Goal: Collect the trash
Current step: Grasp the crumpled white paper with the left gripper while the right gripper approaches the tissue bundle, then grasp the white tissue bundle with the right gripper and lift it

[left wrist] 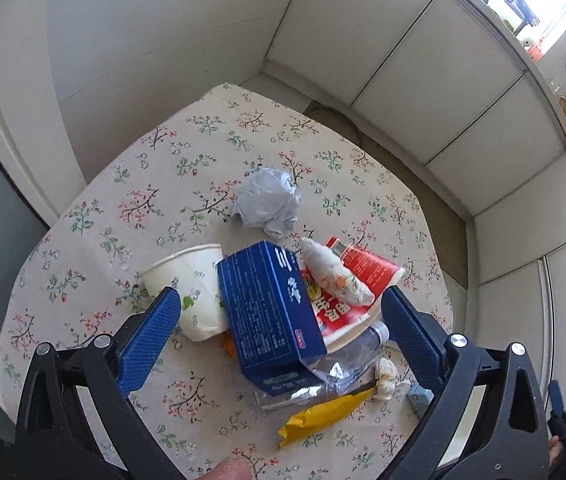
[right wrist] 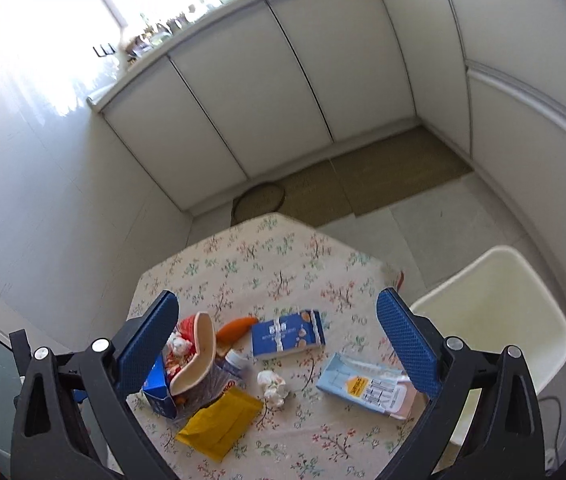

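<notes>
Trash lies piled on a floral tablecloth (left wrist: 103, 216). In the left wrist view my left gripper (left wrist: 283, 300) is open above a dark blue carton (left wrist: 267, 312). Around it lie a white paper cup (left wrist: 187, 280), a crumpled paper ball (left wrist: 267, 200), a red instant-noodle bowl (left wrist: 363, 272), a rolled tissue (left wrist: 335, 272), a clear plastic bottle (left wrist: 343, 360) and a yellow wrapper (left wrist: 323, 416). My right gripper (right wrist: 279, 304) is open above the table. Below it lie a blue snack pack (right wrist: 289, 334), a light blue packet (right wrist: 367, 386), a small tissue wad (right wrist: 273, 386), the yellow wrapper (right wrist: 219, 424) and an orange item (right wrist: 235, 328).
White cabinets (right wrist: 283, 92) stand behind the table. A cream chair (right wrist: 499, 320) stands at the table's right side. A brown mat (right wrist: 363, 184) covers the floor beyond the table. A wall (left wrist: 143, 32) runs along the left.
</notes>
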Available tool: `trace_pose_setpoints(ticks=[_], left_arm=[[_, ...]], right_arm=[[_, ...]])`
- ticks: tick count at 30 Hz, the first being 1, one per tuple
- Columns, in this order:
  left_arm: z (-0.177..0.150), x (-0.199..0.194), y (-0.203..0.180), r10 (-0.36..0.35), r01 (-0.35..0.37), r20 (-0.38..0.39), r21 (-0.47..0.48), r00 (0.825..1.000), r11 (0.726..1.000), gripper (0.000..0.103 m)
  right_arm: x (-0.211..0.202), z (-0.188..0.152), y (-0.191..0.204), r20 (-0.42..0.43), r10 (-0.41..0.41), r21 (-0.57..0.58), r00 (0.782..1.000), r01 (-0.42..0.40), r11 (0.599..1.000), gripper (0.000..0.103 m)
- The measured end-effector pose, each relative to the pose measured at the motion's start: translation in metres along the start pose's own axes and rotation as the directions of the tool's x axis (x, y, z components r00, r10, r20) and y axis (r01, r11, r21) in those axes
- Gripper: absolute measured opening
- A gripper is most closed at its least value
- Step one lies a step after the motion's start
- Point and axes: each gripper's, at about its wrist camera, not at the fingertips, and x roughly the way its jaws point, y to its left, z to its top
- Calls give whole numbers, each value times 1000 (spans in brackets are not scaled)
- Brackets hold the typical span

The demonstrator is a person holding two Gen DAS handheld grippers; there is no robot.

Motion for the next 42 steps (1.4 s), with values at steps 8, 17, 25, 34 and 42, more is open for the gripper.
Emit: trace_pose_setpoints(ticks=[8,17,25,34,42], left_arm=[[47,65,-19,62,-57,-77,73,995,996,96],[69,129,-13,119,-92,-174,157,978,983,70],[65,141,-1,148,-117,-153,199,977,973,35],[67,67,-1,16,-16,0,149,1000,989,19],[45,-36,-6,-55,34,218,97,974,995,19]], right_arm=[[39,4,-35,-130,9,153,991,11,988,97],[70,3,-28,-179,-17,33,984,23,999,97],[97,-8,8,-225,15,-128,974,-45,991,96],[107,-38,84,-213,60,-452,975,-153,879,96],[138,-44,143,-303,131,-469,944,-267,842,74]])
